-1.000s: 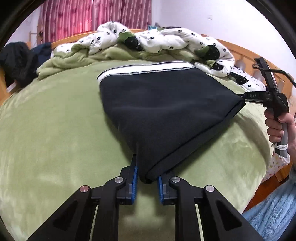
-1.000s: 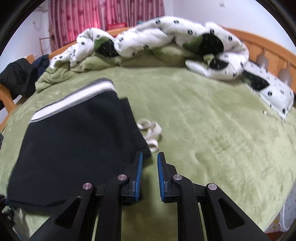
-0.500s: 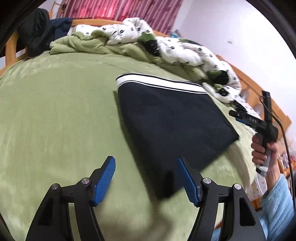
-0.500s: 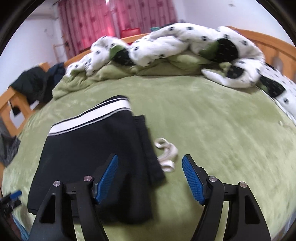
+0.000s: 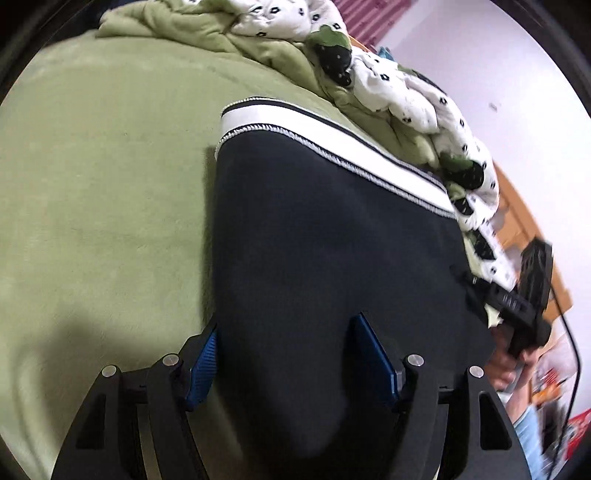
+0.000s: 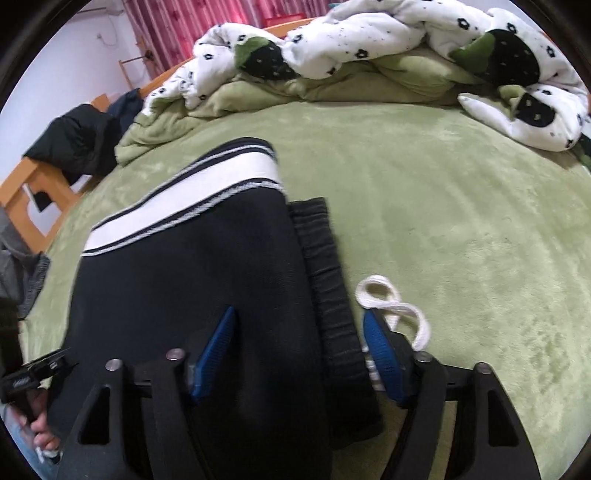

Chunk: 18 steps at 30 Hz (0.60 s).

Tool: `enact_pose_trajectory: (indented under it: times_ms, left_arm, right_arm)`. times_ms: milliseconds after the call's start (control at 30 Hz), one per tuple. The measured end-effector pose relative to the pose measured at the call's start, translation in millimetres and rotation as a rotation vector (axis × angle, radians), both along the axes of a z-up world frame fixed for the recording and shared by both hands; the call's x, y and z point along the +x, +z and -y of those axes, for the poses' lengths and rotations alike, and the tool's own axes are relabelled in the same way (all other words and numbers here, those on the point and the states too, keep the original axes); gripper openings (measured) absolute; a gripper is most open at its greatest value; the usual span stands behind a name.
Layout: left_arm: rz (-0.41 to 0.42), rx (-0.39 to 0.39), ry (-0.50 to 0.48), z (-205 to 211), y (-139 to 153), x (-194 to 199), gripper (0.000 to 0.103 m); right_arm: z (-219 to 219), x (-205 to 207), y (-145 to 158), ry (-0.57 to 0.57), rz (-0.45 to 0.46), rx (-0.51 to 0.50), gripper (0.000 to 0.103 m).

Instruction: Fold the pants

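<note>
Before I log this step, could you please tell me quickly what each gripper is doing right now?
Left gripper: open, fingers spread over the folded pants, holding nothing.
Right gripper: open above the pants' edge, holding nothing.

A green fleece blanket point(image 6: 461, 221) covers the bed across the middle of the right wrist view, its far edge bunched into loose folds. Along the top of the frame, a white quilt with small black flower prints and green-and-black patches point(image 6: 369, 40) lies heaped in a rumpled ridge; the same quilt point(image 5: 402, 96) runs down the upper right of the left wrist view. Pink-red curtains point(image 6: 207, 18) hang at upper centre-left, against a white wall point(image 6: 74, 74). At the left edge, dark clothing point(image 6: 77, 144) is draped over a wooden bed frame point(image 6: 26, 192). A blurred strip of orange wood point(image 5: 532, 236) shows at right in the left wrist view.
</note>
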<state>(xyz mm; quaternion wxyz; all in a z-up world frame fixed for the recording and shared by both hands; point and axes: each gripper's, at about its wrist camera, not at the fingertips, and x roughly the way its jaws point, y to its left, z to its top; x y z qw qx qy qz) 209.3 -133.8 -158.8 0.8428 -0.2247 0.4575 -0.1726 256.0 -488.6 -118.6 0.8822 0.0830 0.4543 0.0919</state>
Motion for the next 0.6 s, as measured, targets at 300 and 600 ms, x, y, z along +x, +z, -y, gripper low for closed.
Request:
enact_pose_trajectory:
  times_ms: [300,600]
  left_arm:
    - [-0.041,-0.003,-0.026,7.4,4.7,19.5,0.032]
    - [0.001,-0.049,0.002,-3.5,26.1,14.5,0.016]
  right_arm:
    - [13.8,15.9,-15.8,0.076,-0.1,0.174,0.061]
    - [10.0,-5.6,18.3,0.051,-0.037,0.241,0.027]
